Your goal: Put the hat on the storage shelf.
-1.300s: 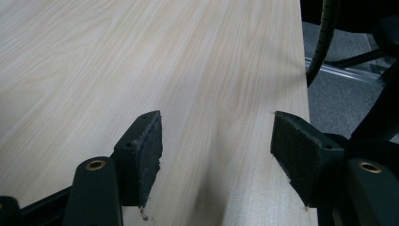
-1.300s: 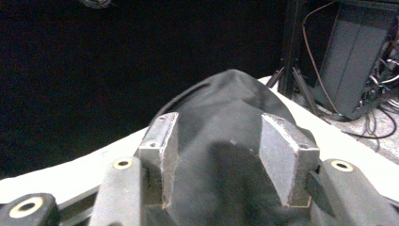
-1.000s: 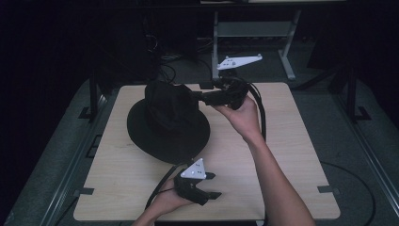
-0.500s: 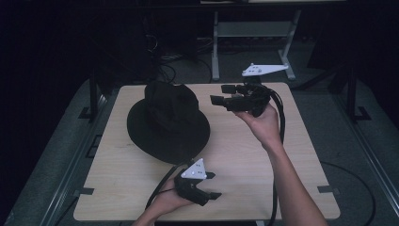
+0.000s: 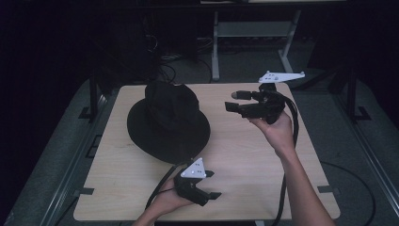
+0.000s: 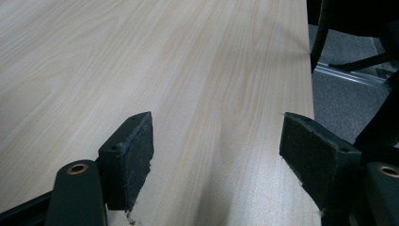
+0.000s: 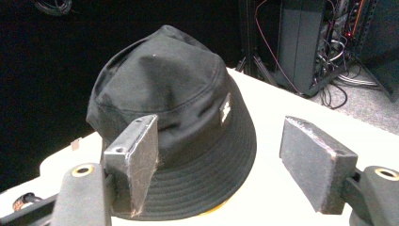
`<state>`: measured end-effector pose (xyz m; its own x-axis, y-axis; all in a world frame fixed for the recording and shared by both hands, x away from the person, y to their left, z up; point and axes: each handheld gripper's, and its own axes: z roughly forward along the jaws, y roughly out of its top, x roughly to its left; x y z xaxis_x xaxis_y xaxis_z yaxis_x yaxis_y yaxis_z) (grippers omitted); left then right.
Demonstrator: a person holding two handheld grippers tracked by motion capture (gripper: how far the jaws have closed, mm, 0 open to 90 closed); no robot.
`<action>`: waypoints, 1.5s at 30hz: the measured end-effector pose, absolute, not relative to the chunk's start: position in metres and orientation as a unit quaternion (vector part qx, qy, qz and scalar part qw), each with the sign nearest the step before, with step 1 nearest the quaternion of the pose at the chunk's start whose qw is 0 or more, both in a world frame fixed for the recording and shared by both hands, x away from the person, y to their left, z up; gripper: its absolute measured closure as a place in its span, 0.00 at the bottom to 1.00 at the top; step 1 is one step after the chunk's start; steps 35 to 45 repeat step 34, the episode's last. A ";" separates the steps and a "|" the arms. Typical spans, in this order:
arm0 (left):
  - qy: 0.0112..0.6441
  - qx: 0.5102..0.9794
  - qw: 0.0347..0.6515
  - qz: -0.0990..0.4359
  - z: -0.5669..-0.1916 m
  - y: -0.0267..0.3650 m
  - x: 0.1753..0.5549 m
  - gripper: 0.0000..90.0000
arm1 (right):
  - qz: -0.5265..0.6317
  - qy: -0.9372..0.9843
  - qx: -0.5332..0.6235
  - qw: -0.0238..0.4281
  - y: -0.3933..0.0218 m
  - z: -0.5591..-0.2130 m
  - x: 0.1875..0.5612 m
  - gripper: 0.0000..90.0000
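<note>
A black bucket hat (image 5: 167,120) lies crown up on the left half of the wooden table (image 5: 254,160). A hand holds my right gripper (image 5: 232,100) above the table's back right, pointing left at the hat and a short gap clear of its brim. Its jaws have just been opening, and nothing is between them. In the right gripper view the hat (image 7: 174,117) sits beyond the open right gripper (image 7: 216,160). My left gripper (image 5: 214,183) rests low near the front edge, below the hat's brim. Its jaws have also just been opening, over bare wood (image 6: 216,155).
A metal stand (image 5: 216,47) and cables sit on the dark floor behind the table. An equipment rack (image 7: 301,42) stands past the far corner. The table's edge (image 6: 308,94) runs close beside the left gripper, with grey floor beyond. Bare wood lies between the two hands.
My right gripper has drawn back to the right from the hat's crown and opened wider. The hat stays in place. The left hand has not moved.
</note>
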<state>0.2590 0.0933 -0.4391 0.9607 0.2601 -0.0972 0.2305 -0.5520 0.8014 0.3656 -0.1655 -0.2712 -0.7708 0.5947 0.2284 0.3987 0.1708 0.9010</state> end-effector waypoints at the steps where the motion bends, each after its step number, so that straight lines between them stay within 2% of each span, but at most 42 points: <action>1: 0.140 0.881 0.452 0.017 -0.439 0.094 0.259 0.28 | 0.555 0.761 0.325 0.091 -0.169 -0.273 0.365 0.31; 13: 0.144 0.880 0.451 0.019 -0.439 0.092 0.258 0.22 | 0.553 0.751 0.349 0.091 -0.200 -0.290 0.353 0.28; 34: 0.148 0.878 0.454 0.021 -0.438 0.094 0.256 0.22 | 0.557 0.730 0.385 0.094 -0.256 -0.336 0.307 0.27; 45: 0.148 0.878 0.454 0.021 -0.438 0.094 0.256 0.22 | 0.557 0.730 0.385 0.094 -0.256 -0.336 0.307 0.27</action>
